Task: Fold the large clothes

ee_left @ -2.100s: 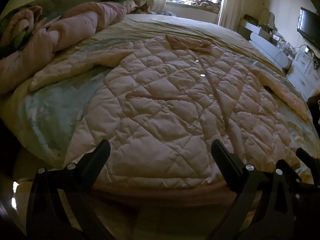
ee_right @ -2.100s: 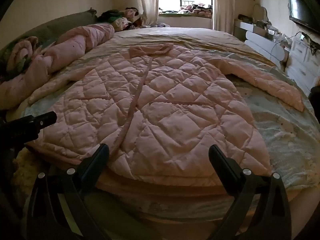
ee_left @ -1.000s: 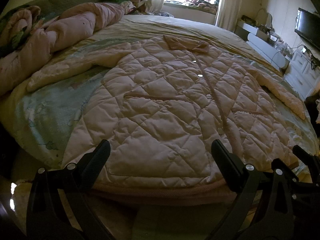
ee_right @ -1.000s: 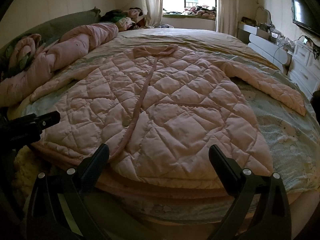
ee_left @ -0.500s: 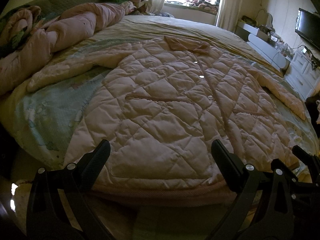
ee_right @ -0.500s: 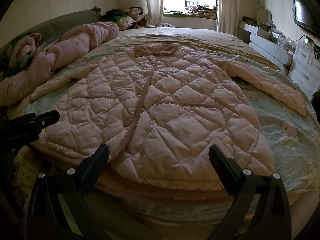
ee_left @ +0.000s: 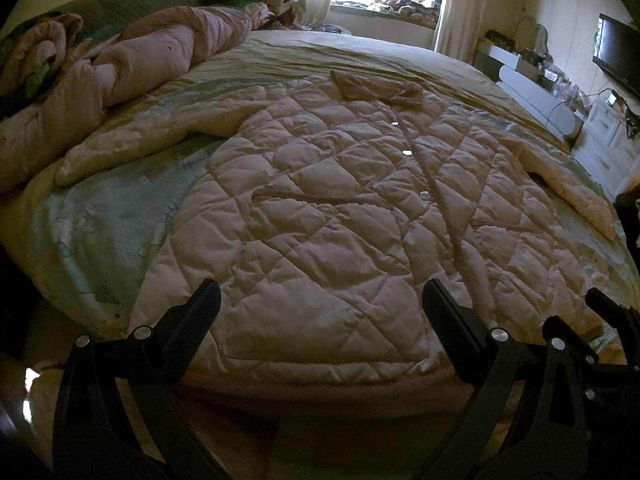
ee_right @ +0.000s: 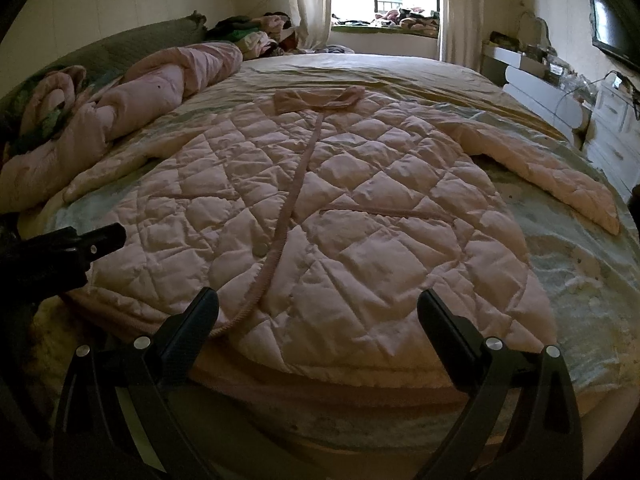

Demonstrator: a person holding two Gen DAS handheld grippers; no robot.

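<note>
the quilted pink coat (ee_left: 320,216) lies face up and spread flat across the bed (ee_left: 100,224), collar toward the window at the top of the frame and hem at the near edge, probably so the whole outline can be read before any fold. its left sleeve (ee_left: 160,136) reaches to the left-middle and its right sleeve (ee_right: 560,180) to the right-middle, the puffy diamond-stitched fabric soft and creased, with a corded placket and pale snaps down the centre. the left gripper (ee_left: 320,320) and right gripper (ee_right: 318,316) hover at the bottom just short of the hem, jaws spread wide and holding nothing.
</note>
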